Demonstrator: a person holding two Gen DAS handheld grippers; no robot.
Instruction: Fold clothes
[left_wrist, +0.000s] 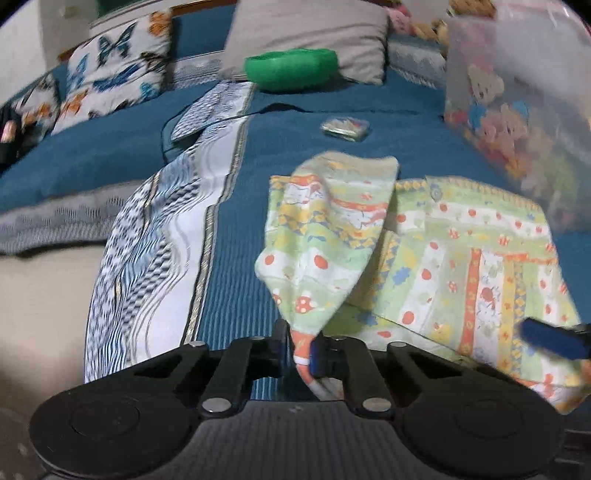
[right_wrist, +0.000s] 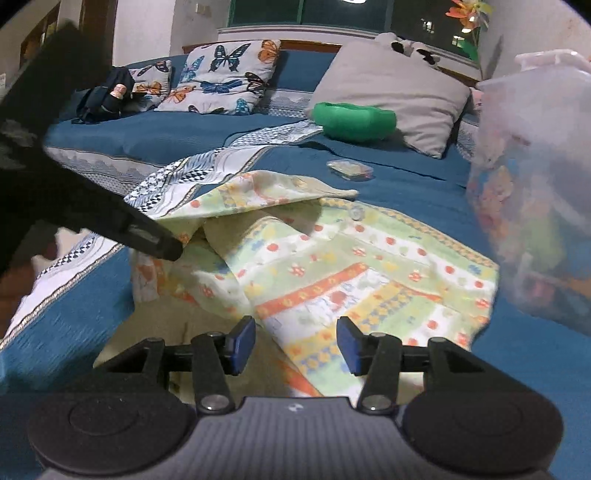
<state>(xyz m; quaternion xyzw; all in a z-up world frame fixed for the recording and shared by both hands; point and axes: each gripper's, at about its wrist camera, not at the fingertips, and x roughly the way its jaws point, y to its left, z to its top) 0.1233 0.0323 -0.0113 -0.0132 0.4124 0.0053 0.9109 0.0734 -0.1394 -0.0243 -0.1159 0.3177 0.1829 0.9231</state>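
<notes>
A child's shirt (left_wrist: 461, 258) printed in green, yellow and orange lies on the blue bedspread (left_wrist: 303, 122). My left gripper (left_wrist: 301, 349) is shut on a corner of the shirt. That fold (left_wrist: 325, 229) is lifted off the bed and hangs over the flat part. My right gripper (right_wrist: 295, 345) stands open at the near hem of the shirt (right_wrist: 351, 266), with cloth under the gap and neither pad pressing on it. One of its blue pads (left_wrist: 550, 338) shows at the right of the left wrist view. The left gripper's black finger (right_wrist: 147, 236) reaches in from the left.
A green bowl-like thing (right_wrist: 354, 120) leans on a grey pillow (right_wrist: 391, 92). Butterfly pillows (right_wrist: 221, 74) stand at the back left. A small clear packet (right_wrist: 349, 169) lies beyond the shirt. A large clear bag with cartoon prints (right_wrist: 535, 203) stands close on the right. The bed's edge (left_wrist: 44, 288) drops off left.
</notes>
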